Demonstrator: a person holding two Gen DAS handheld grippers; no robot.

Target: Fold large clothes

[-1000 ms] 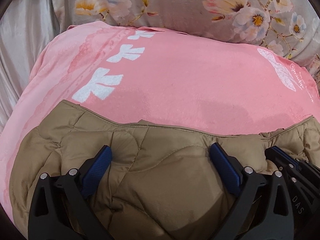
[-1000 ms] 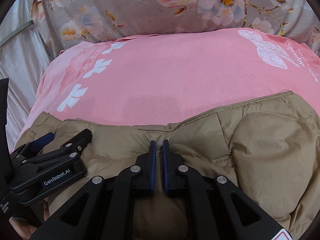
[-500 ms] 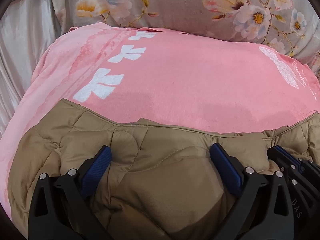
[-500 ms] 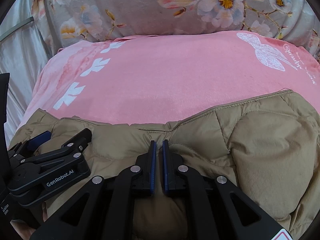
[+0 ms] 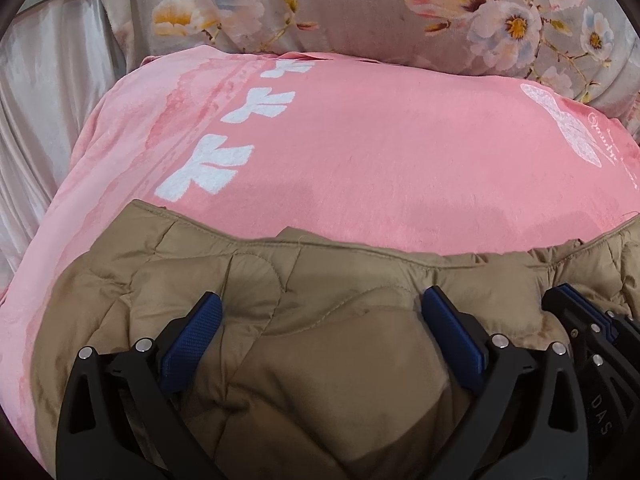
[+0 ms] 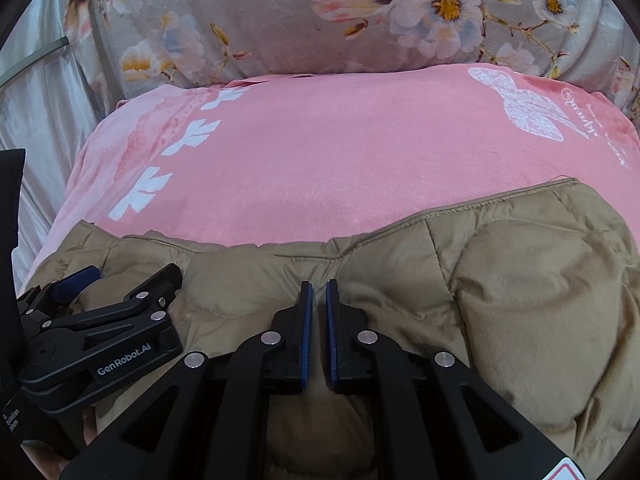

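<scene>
A tan quilted jacket [image 5: 340, 380] [image 6: 520, 300] lies bunched on a pink blanket [image 5: 360, 152] [image 6: 340, 160]; its far seam edge runs across both views. My left gripper [image 5: 322, 312] [image 6: 132, 276] is open wide, its blue pads [image 5: 192, 332] pushed down into the jacket with a puffed bulge between them. Close on its right, my right gripper [image 6: 319, 284] [image 5: 568, 296] stands with its jaws nearly together at the jacket's seam. Tan fabric shows in the thin slit between its pads. The near part of the jacket is hidden under the gripper frames.
The blanket carries white leaf prints [image 5: 208, 172] on the left and a white bow print [image 6: 520, 108] on the right. A grey floral cushion [image 5: 360, 8] [image 6: 260, 12] rises behind it. Pale shiny cloth [image 5: 48, 100] hangs at the left edge.
Both grippers and the jacket stay where they were. The slit between the right gripper's pads looks very slightly wider.
</scene>
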